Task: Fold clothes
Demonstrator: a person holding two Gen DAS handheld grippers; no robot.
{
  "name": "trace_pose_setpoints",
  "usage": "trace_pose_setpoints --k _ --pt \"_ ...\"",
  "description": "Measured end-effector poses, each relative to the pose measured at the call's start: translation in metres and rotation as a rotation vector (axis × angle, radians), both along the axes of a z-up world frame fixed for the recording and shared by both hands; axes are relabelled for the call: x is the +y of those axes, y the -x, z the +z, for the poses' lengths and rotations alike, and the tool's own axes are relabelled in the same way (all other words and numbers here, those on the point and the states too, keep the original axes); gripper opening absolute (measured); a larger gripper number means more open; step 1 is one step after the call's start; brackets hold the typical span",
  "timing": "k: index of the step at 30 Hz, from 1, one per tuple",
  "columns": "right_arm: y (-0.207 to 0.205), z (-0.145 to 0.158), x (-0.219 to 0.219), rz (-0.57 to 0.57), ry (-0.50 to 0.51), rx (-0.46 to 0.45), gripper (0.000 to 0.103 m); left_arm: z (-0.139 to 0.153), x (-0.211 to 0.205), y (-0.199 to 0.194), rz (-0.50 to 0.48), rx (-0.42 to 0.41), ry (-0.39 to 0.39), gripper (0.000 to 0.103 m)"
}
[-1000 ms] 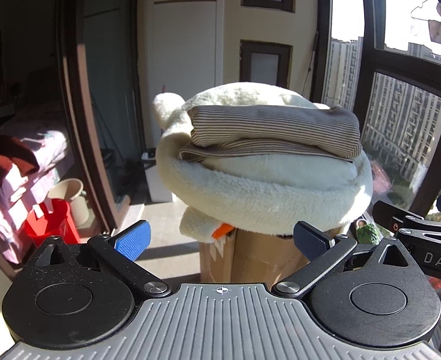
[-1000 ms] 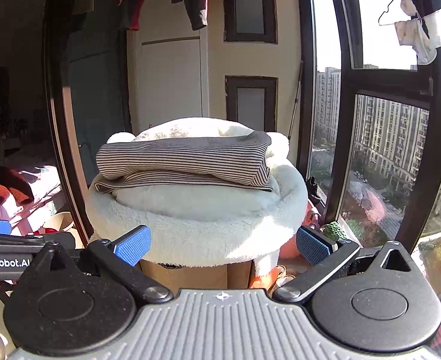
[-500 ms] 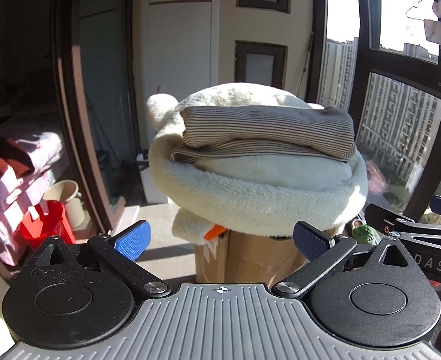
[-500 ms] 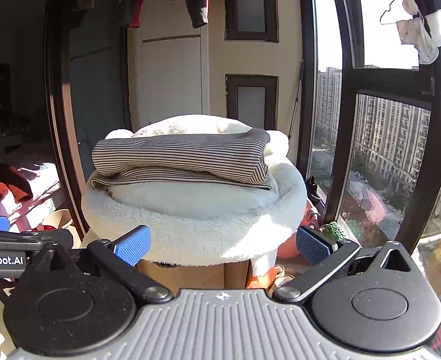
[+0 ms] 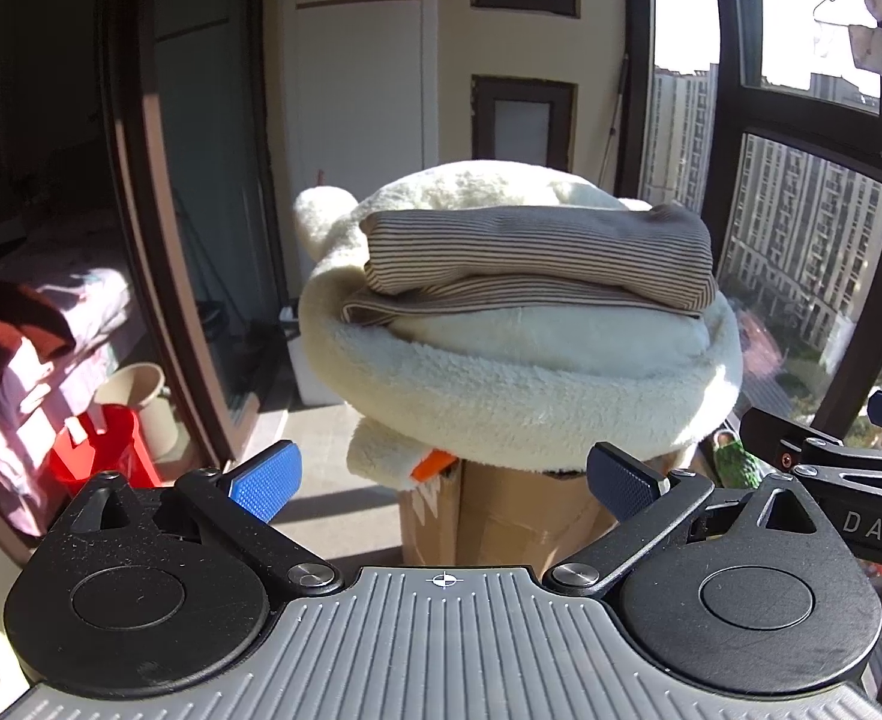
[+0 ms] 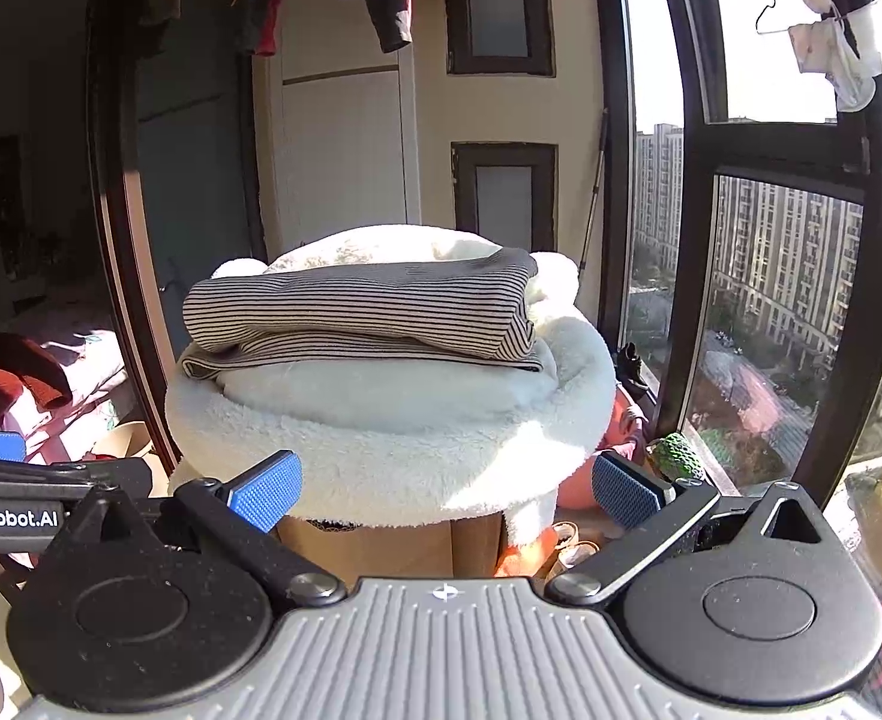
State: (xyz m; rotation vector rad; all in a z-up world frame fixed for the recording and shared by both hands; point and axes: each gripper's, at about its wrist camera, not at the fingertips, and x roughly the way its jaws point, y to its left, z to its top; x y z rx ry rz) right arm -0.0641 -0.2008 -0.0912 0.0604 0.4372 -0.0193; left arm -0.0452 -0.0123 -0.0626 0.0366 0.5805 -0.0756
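Striped shirt (image 5: 537, 258) is folded up and sitting on the fluffy white cushion (image 5: 519, 384), which rests on a cardboard box (image 5: 501, 516). My left claw (image 5: 441, 483) and right claw (image 6: 444, 483) both hang spread apart, empty, just short of the cushion.

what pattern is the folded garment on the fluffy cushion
Thin dark and pale stripes on the folded garment, lying on the cream cushion; clearest in the right wrist view.
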Motion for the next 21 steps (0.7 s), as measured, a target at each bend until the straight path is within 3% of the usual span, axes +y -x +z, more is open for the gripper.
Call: trace_pose_setpoints --k 21 --pt "0.0001 -0.0022 0.0020 0.007 0.004 0.014 0.103 -0.0054 0.0003 0.0013 0.004 0.014 0.021 0.103"
